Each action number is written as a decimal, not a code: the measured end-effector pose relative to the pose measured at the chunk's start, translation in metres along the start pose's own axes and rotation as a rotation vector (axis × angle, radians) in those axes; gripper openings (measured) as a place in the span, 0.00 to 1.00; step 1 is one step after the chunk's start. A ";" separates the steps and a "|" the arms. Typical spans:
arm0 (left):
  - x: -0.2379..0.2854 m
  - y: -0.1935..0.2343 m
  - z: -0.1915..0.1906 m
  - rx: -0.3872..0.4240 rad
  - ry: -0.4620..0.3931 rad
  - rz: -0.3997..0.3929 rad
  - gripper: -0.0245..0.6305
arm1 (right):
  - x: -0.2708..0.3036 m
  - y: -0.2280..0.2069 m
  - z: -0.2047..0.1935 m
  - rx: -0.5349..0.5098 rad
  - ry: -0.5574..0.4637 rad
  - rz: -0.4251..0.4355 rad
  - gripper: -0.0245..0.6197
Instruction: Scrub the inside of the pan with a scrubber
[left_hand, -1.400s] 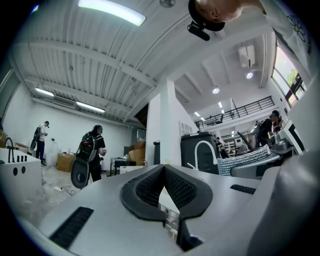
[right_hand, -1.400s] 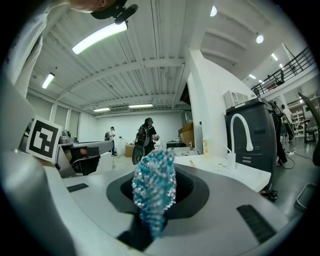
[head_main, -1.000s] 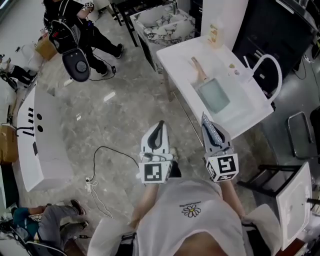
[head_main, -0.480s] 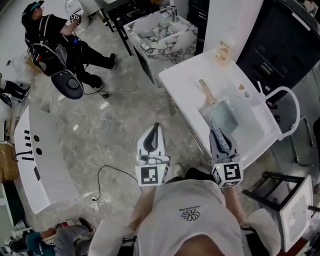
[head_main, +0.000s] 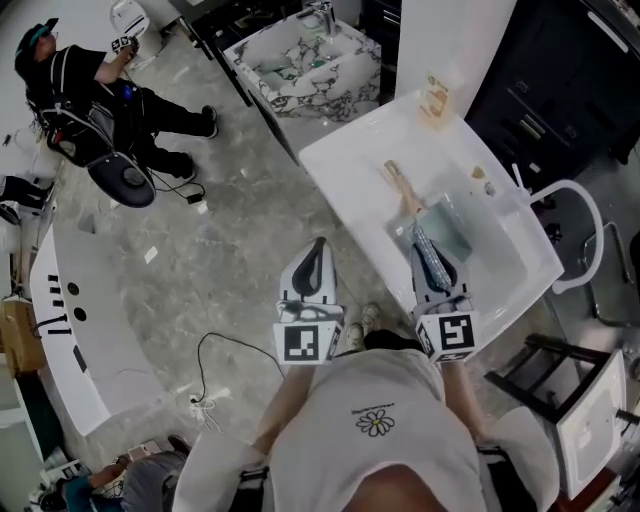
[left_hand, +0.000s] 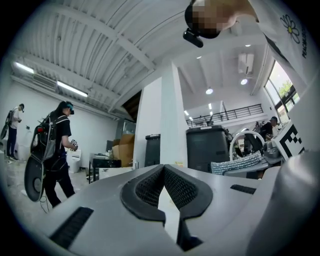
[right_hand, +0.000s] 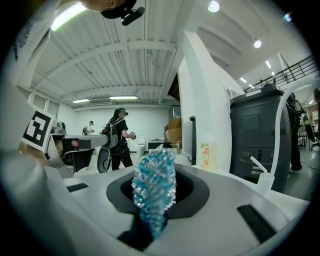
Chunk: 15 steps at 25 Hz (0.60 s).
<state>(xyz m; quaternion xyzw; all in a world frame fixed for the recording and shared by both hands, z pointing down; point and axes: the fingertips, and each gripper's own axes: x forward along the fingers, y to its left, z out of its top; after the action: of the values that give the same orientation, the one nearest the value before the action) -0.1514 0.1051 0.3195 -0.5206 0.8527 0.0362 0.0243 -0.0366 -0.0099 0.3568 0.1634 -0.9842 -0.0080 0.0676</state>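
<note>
The right gripper (right_hand: 155, 210) has its jaws pressed on a blue, glittery scrubber (right_hand: 154, 187). The scrubber stands upright between the dark pads (right_hand: 192, 192) — lower end pinched, top free. Behind it a white pillar (right_hand: 205, 115) rises, with an orange-labelled carton (right_hand: 204, 155) at its foot and a dark cabinet (right_hand: 252, 135) beside it. Left of the pillar stands a person with a backpack (right_hand: 119, 137).

White table (head_main: 352, 152) bearing pan (head_main: 456, 226)

The head view looks steeply down on the left gripper (head_main: 318, 250), the right gripper (head_main: 424, 245) and the white surface (head_main: 345, 150). Each gripper view sits close behind its jaws, facing out level. All 3 share the person with a backpack (head_main: 80, 85).
</note>
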 end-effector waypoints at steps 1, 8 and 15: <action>0.005 -0.003 0.000 0.012 0.004 -0.014 0.06 | 0.001 -0.004 -0.001 0.011 0.000 -0.005 0.14; 0.047 -0.035 0.003 0.021 0.007 -0.122 0.06 | -0.002 -0.038 -0.003 0.097 -0.040 -0.080 0.14; 0.090 -0.078 -0.005 0.037 0.026 -0.317 0.06 | -0.014 -0.071 -0.004 0.098 -0.062 -0.222 0.14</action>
<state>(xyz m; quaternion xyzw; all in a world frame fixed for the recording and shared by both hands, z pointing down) -0.1233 -0.0106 0.3148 -0.6485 0.7607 0.0093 0.0283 -0.0006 -0.0724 0.3568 0.2742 -0.9609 0.0276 0.0276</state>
